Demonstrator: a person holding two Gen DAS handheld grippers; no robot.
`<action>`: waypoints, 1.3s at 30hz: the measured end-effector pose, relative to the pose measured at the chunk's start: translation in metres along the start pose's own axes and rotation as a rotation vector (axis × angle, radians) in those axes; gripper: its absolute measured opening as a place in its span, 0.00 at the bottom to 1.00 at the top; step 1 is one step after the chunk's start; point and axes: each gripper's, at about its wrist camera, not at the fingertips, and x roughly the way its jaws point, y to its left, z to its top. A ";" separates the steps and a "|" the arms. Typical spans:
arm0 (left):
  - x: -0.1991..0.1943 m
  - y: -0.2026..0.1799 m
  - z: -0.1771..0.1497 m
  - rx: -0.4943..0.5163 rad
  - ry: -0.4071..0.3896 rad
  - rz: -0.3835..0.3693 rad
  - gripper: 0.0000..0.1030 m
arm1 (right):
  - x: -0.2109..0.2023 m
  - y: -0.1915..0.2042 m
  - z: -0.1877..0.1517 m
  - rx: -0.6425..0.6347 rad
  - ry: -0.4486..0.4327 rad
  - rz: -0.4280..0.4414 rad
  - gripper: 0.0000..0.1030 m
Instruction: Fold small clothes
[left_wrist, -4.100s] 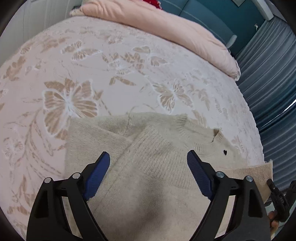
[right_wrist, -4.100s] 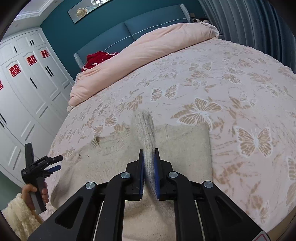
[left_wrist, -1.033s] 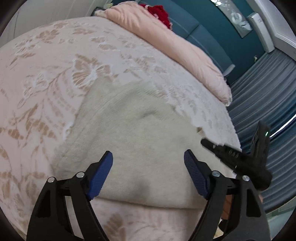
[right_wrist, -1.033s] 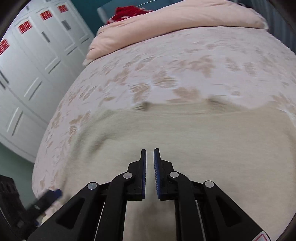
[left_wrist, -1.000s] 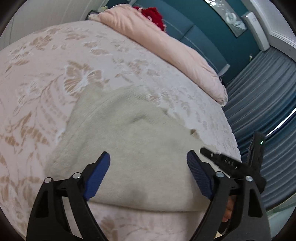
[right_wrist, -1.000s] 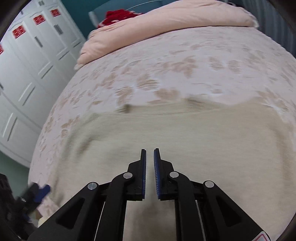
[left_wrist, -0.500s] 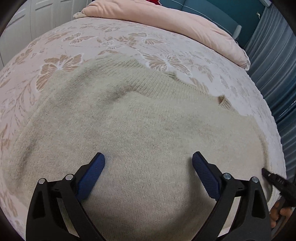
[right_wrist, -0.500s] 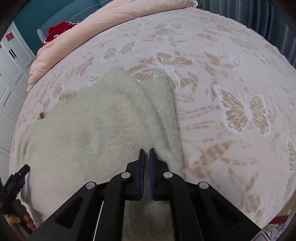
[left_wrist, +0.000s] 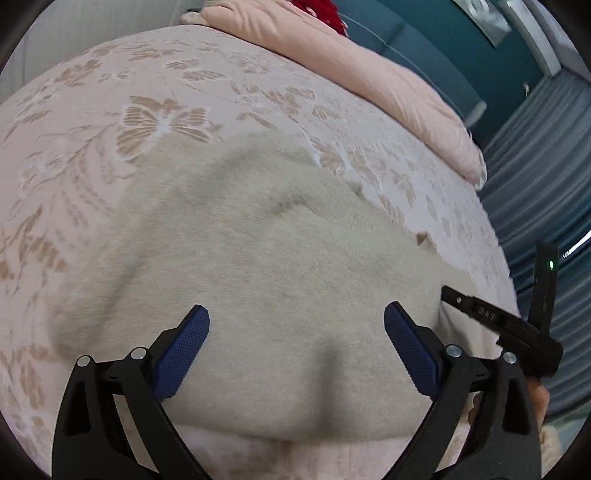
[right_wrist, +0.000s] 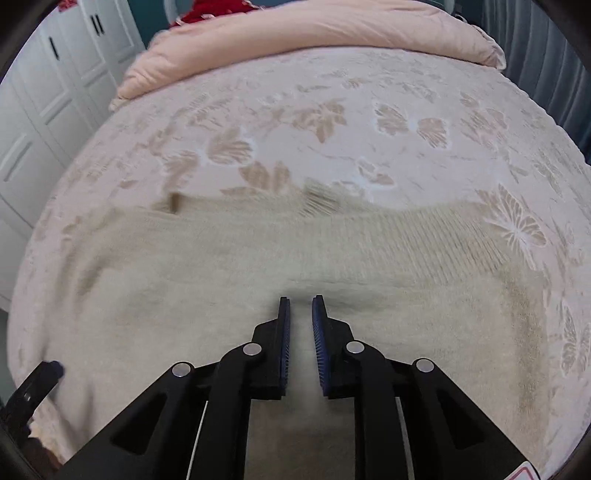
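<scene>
A beige knit sweater (left_wrist: 266, 258) lies folded on the bed, its near edge at the bed's front. It also fills the lower half of the right wrist view (right_wrist: 258, 266). My left gripper (left_wrist: 295, 325) is wide open just above the sweater's near part and holds nothing. My right gripper (right_wrist: 300, 301) hovers low over the sweater with its jaws a small gap apart and nothing between them. The right gripper also shows at the right edge of the left wrist view (left_wrist: 495, 317); the left gripper's tip shows at the lower left of the right wrist view (right_wrist: 37, 380).
The bedspread (right_wrist: 332, 122) is pink with tan butterflies. A pink duvet (right_wrist: 314, 33) lies rolled at the head of the bed with a red item (left_wrist: 328, 11) behind it. White wardrobe doors (right_wrist: 44, 81) stand on the left, grey-blue curtains (left_wrist: 546, 177) on the right.
The right gripper let go of the sleeve it held 4 s ago; its jaws have parted a little in the last half second. Both grippers keep shifting over the sweater.
</scene>
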 end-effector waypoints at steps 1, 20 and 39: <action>-0.014 0.015 -0.001 -0.056 -0.029 -0.003 0.93 | -0.016 0.006 -0.005 -0.003 -0.028 0.022 0.16; -0.007 0.094 -0.022 -0.698 -0.062 -0.033 0.96 | 0.072 0.065 -0.009 0.046 0.124 0.136 0.08; -0.037 -0.167 0.023 -0.008 0.002 -0.618 0.27 | -0.032 -0.048 -0.048 0.256 -0.062 0.305 0.19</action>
